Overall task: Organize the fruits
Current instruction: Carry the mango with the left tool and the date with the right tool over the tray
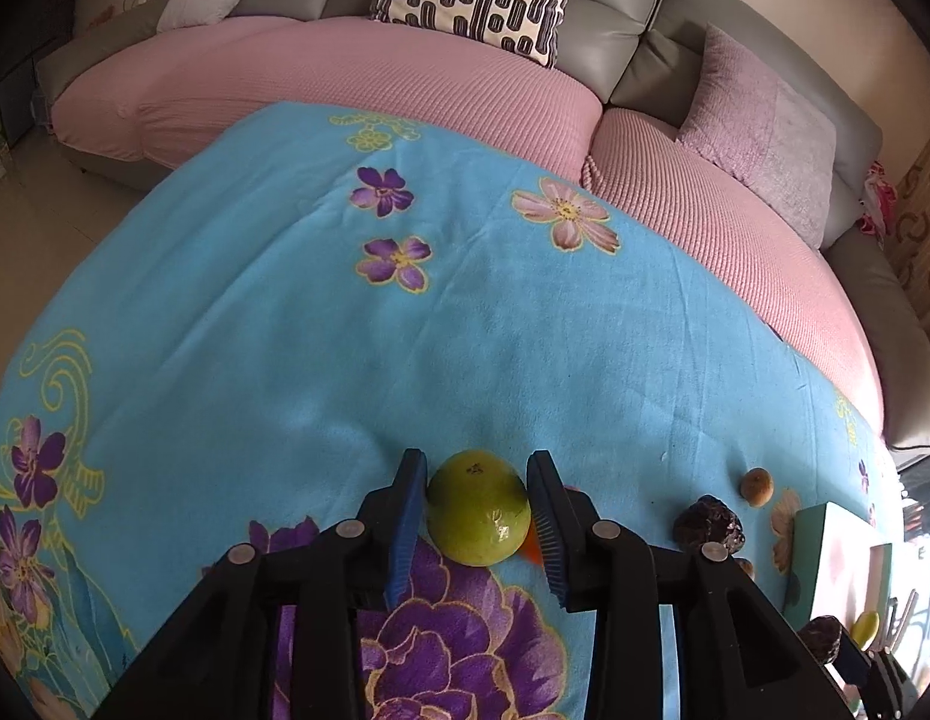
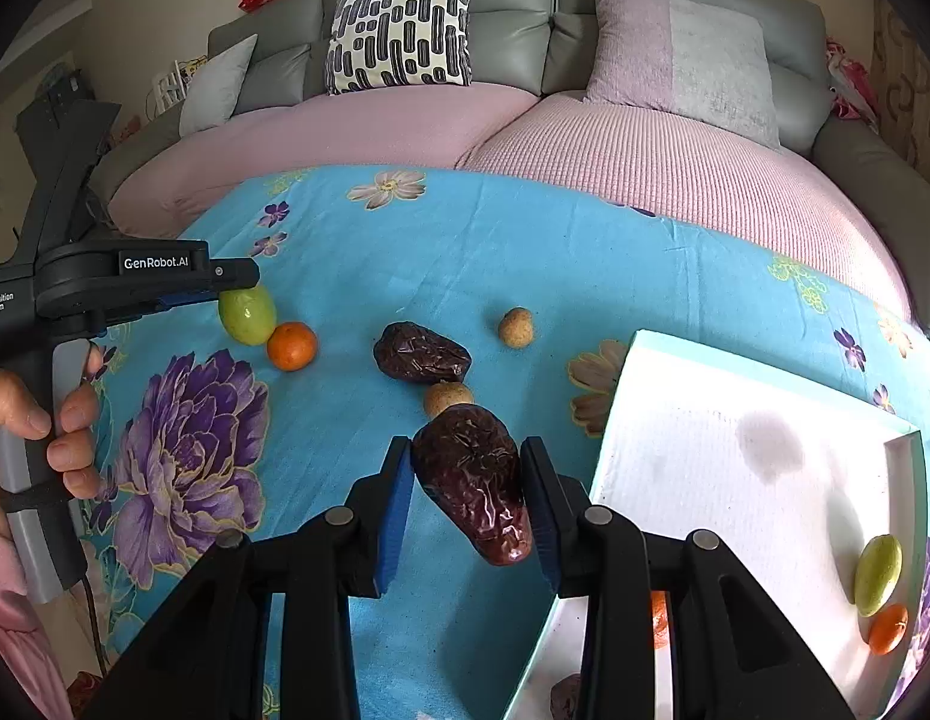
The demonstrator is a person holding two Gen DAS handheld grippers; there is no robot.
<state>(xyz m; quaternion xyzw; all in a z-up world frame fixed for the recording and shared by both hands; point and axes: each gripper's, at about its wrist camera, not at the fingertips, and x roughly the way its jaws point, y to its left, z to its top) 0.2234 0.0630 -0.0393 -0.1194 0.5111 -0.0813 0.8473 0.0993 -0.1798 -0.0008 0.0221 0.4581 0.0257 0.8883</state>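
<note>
The left gripper is clamped on a smooth, glossy green fruit, its ribbed blue pads pressed to both sides; the fruit rests on the fleecy blue floral blanket covering the table, and a round tangerine touches it on the gripper's right. On the black casing of that gripper, white lettering reads "GenRobot.AI", held by a hand around a grey handle. The right gripper is clamped on a dark, wrinkled, shiny date, held clear above the blanket. Just beyond its tips lies a small, rough, tan longan, then a second wrinkled date, and farther off to the right another longan. To this gripper's right sits a shallow white tray with teal sides, holding a green fruit and a tangerine by its near right corner
</note>
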